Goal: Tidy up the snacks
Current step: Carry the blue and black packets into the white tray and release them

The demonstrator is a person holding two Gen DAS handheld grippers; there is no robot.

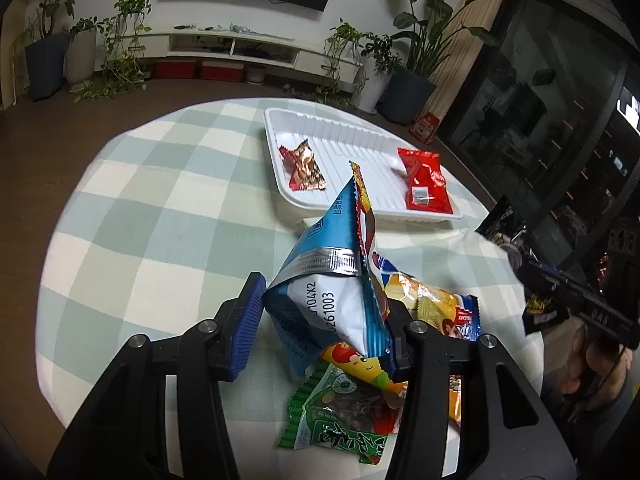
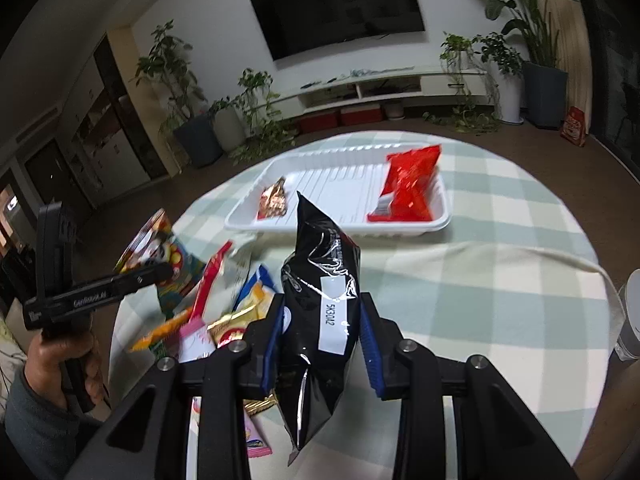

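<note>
My left gripper (image 1: 320, 312) is shut on a blue snack bag (image 1: 332, 280) and holds it upright above a pile of loose snack packets (image 1: 360, 408). My right gripper (image 2: 324, 320) is shut on a black snack bag (image 2: 320, 296) with a white label, held off the table. A white tray (image 1: 340, 136) lies further back on the table and holds a brown-red wrapper (image 1: 304, 168) at its left and a red packet (image 1: 424, 180) at its right. The tray (image 2: 340, 184) also shows in the right wrist view, with the red packet (image 2: 408, 188) in it.
The round table has a green-and-white checked cloth (image 1: 152, 208). The loose pile (image 2: 224, 312) lies left of the right gripper. A grey object (image 2: 632, 316) stands at the table's right edge. Potted plants, a TV stand and a glass door lie beyond.
</note>
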